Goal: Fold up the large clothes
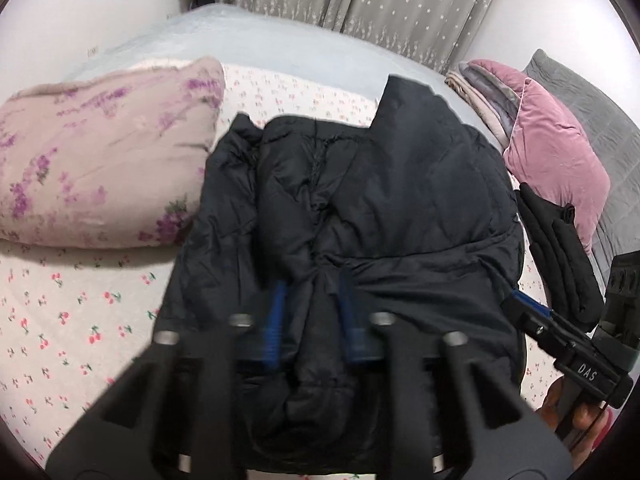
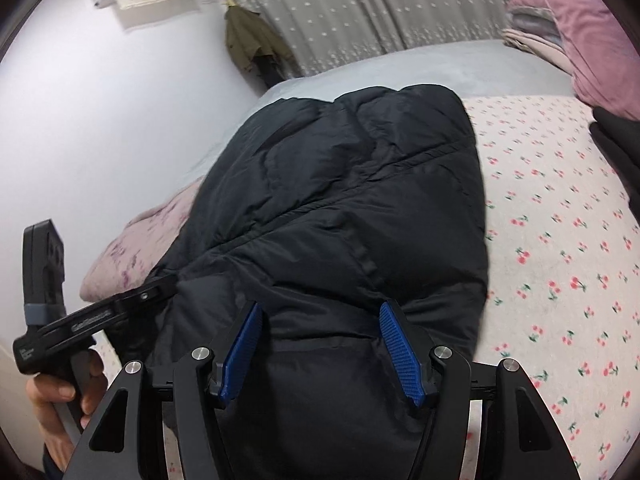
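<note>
Writing: white letters "DAS" on the black body of the right claw [image 1: 520, 304], read from the left wrist view; lettering on the left claw's body in the right wrist view is too blurred to read.
Left claw [image 1: 310, 300]: blue pads drawn close together, pinching a ridge of the black puffer jacket [image 1: 360, 200] at its near middle; blurred.
Right claw [image 2: 320, 316]: blue pads spread apart, a bulge of jacket lying between them, pads not pressing it.
Jacket: lies bunched on the bed [image 1: 80, 300], on the cherry-print sheet.
Edges: floral pillow [image 1: 100, 160] touches the jacket's left side; folded black garment [image 1: 560, 248] and pink cushion [image 1: 556, 152] just right of it.
Open room: bare sheet near left and a grey blanket [image 1: 280, 48] beyond.
</note>
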`<control>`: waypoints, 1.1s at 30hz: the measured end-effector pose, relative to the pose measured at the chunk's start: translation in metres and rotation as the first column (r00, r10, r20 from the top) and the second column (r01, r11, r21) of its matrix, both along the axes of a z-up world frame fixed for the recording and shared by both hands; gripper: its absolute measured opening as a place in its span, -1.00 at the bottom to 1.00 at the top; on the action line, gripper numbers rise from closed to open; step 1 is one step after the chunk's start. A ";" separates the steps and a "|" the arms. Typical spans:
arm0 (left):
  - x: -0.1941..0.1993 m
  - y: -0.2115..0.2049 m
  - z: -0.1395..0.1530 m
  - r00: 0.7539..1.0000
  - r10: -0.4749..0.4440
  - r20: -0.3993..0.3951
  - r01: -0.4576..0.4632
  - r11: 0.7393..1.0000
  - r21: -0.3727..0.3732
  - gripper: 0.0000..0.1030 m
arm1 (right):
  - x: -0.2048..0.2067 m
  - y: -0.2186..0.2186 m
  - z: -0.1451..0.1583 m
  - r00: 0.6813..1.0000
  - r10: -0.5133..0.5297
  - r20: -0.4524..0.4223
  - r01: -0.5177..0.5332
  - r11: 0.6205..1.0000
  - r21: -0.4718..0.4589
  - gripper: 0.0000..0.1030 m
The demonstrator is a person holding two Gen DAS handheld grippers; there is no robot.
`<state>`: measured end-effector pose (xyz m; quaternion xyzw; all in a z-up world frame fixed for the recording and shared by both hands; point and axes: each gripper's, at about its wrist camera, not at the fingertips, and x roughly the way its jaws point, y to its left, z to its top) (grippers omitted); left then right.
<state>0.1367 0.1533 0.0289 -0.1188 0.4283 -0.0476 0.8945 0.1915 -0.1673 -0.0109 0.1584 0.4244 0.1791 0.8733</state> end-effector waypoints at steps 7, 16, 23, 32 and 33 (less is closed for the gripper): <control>-0.026 0.018 0.025 0.994 0.032 0.105 -0.032 0.999 -0.007 -0.82 | -0.009 0.013 0.015 0.996 0.035 0.076 -0.034 0.999 -0.016 0.19; -0.014 0.049 -0.034 0.996 0.055 -0.074 -0.055 0.998 0.002 -0.69 | -0.004 0.045 0.008 0.988 0.116 0.098 -0.104 0.987 -0.125 0.19; -0.014 0.040 -0.043 0.995 0.041 -0.090 -0.035 0.997 0.073 -0.61 | 0.000 0.081 -0.012 0.981 0.192 0.024 -0.180 0.949 -0.257 0.20; -0.012 0.048 -0.035 0.995 0.037 -0.094 -0.033 0.999 0.038 -0.29 | 0.014 0.084 -0.039 0.974 0.220 -0.053 -0.226 0.934 -0.277 0.20; -0.014 0.053 -0.032 0.996 0.043 -0.082 -0.040 0.999 0.035 -0.12 | 0.013 0.085 -0.039 0.974 0.221 -0.053 -0.227 0.932 -0.281 0.20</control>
